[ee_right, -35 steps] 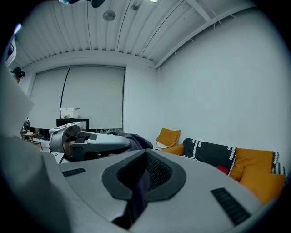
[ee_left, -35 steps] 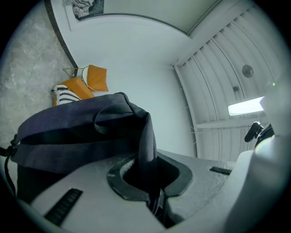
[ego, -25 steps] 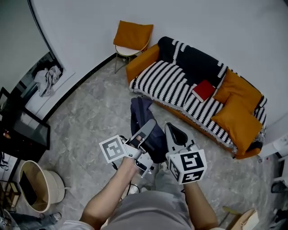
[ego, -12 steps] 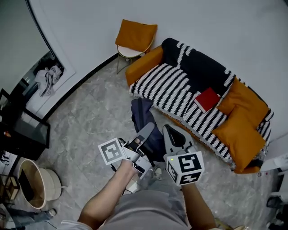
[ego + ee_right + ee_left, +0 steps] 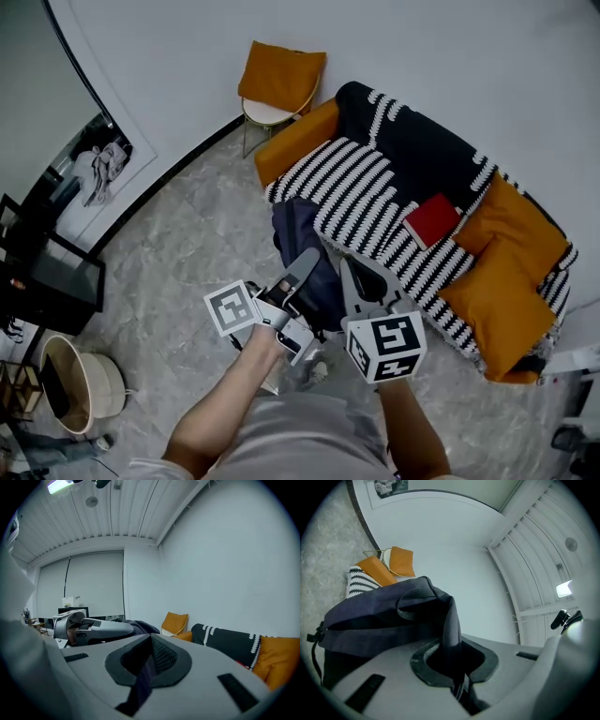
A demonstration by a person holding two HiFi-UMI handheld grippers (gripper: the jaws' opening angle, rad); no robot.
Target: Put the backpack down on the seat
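A dark navy backpack [image 5: 302, 251] hangs between my two grippers, just in front of the sofa's near left end. The left gripper [image 5: 309, 260] is shut on one of its straps [image 5: 451, 620], and the bag's body [image 5: 384, 620] fills the left gripper view below a webbing loop. My right gripper [image 5: 350, 269] sits close beside it on the right, shut on a strip of the same dark fabric [image 5: 144, 677]. The sofa seat [image 5: 361, 197] is covered by a black-and-white striped blanket. The bag's lower part is hidden behind the grippers.
On the sofa lie a red flat item [image 5: 433, 220] and orange cushions [image 5: 495, 298]. A chair with an orange cushion [image 5: 279, 80] stands past the sofa's left end. A black table [image 5: 56, 281] and a round basket [image 5: 80, 386] stand at the left on the grey floor.
Both grippers have carried the backpack toward the sofa. The bag's top now overlaps the striped seat's front edge. Neither grip has changed.
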